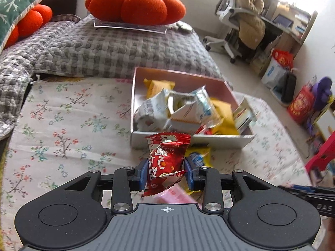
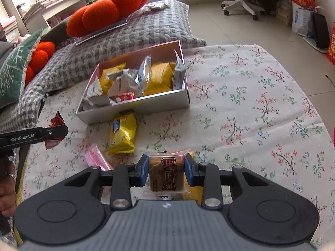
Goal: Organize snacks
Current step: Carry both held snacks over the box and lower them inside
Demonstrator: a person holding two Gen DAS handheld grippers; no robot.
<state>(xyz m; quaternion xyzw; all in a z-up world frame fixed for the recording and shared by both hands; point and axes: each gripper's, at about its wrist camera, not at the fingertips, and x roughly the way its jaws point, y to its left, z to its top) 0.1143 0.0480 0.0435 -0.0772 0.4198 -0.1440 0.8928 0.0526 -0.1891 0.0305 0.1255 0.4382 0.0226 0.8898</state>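
Observation:
My left gripper (image 1: 165, 172) is shut on a red snack packet (image 1: 166, 161), held above the floral cloth just in front of the open silver box (image 1: 188, 141). The box holds several yellow, white and silver snack packets (image 1: 178, 108). My right gripper (image 2: 166, 170) is shut on a brown cake in a clear wrapper (image 2: 166, 172), low over the cloth. In the right wrist view the box (image 2: 150, 102) lies ahead, with a yellow packet (image 2: 122, 132) and a pink packet (image 2: 96, 156) on the cloth in front of it. The left gripper with the red packet (image 2: 54, 130) shows at the left edge.
A grey quilted blanket (image 1: 94, 48) lies behind the box, with an orange pumpkin cushion (image 1: 136, 5) on a clear tray. An office chair (image 1: 236, 18), bags and shelves stand on the tiled floor at the right. The floral cloth (image 2: 251, 104) stretches to the right of the box.

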